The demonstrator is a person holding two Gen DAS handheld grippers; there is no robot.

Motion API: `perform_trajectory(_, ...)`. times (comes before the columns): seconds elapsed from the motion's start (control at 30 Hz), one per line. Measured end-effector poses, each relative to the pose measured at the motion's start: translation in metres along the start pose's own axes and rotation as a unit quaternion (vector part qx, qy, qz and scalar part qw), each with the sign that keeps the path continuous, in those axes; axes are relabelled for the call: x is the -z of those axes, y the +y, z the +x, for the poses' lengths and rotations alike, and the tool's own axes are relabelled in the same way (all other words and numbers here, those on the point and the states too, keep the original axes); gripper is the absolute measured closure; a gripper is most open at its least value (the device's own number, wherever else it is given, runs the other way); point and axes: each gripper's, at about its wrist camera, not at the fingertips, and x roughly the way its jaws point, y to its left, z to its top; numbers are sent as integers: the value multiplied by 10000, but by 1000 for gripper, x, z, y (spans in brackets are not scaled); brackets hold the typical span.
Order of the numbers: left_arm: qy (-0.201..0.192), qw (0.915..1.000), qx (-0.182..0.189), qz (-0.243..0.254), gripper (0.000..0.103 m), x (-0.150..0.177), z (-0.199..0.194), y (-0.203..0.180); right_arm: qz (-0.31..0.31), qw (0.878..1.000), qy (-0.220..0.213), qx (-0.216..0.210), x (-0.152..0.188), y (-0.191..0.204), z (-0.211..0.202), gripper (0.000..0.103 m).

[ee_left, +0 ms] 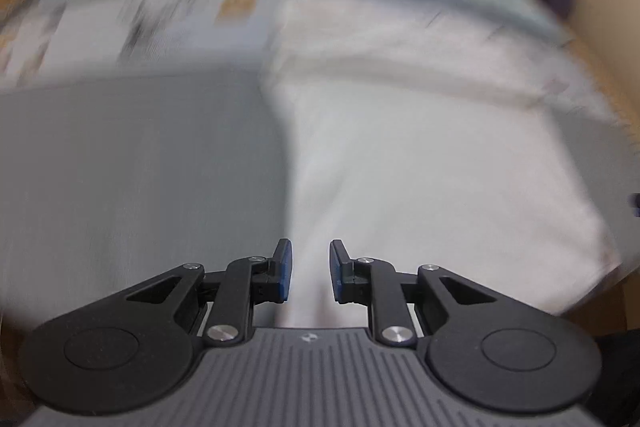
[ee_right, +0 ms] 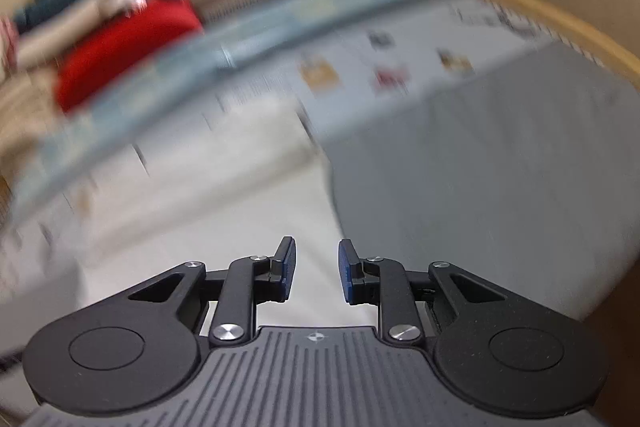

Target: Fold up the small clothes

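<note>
A white garment point(ee_left: 432, 163) lies flat on a grey sheet point(ee_left: 140, 167). Both views are blurred by motion. My left gripper point(ee_left: 310, 269) is open and empty, hovering over the garment's left edge near its near end. In the right wrist view the same white garment point(ee_right: 224, 203) lies to the left of the grey sheet point(ee_right: 480, 167). My right gripper point(ee_right: 317, 269) is open and empty, above the garment's right edge.
A light blue patterned blanket point(ee_right: 280, 27) lies beyond the garment, with a printed sheet point(ee_right: 400, 67) beside it. A red cloth point(ee_right: 124, 47) sits at the back left. A wooden bed rail point(ee_right: 540, 15) curves along the right. A wall rises behind.
</note>
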Motion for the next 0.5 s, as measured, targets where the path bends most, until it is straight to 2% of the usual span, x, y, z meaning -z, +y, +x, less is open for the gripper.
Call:
perform_trajectory(0.03,94,9998,80,-186,82,6,3,5,81,9996,228,147,11,-7,7,78)
perform_trajectory(0.07,122,9994,180,-257,82,9,4,9,189,9995,250,50,20,-17,9,78)
perform_trajectory(0.17,27,9999,33,-139,79,12,5,15,112,9979,568,276,38,-32,21,78)
perform_trajectory(0.27,327,9976,92,-610,79,16,17,31,345,9955,855,226,44,-39,31,77)
perform_trajectory(0.37,420,9953,159,-859,79,15,19,36,123,9956,866,336,48,-30,38,76)
perform_trajectory(0.5,494,9957,196,-760,76,20,23,34,-60,9949,847,539,55,-27,42,72)
